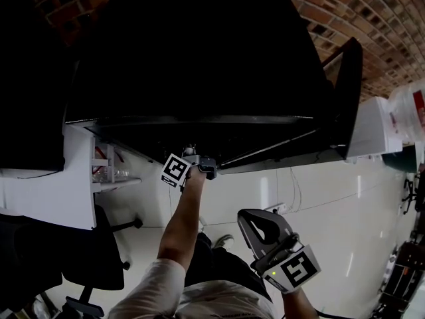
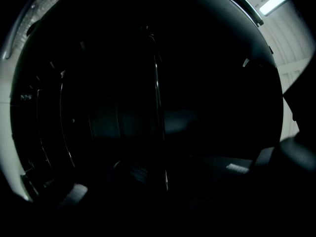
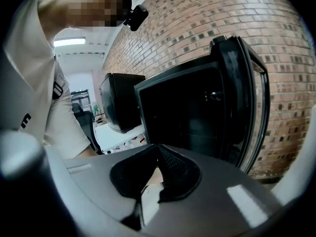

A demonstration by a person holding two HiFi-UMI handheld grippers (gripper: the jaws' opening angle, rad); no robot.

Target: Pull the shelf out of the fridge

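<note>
We've got the left hand-held gripper [image 1: 204, 167] level inside the open black fridge [image 1: 199, 58], centre frame. It looks clamped on the thin metal wire shelf [image 2: 158, 107], ready to pull. The right hand-held gripper [image 3: 160, 177], lower right, stays clear, jaws together and empty.

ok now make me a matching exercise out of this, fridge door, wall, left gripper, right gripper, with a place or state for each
1 fridge door
2 wall
3 left gripper
4 right gripper

a brick
b reaching into the fridge
c open
d held back from the fridge

Pairs: 1-c, 2-a, 3-b, 4-d
</note>
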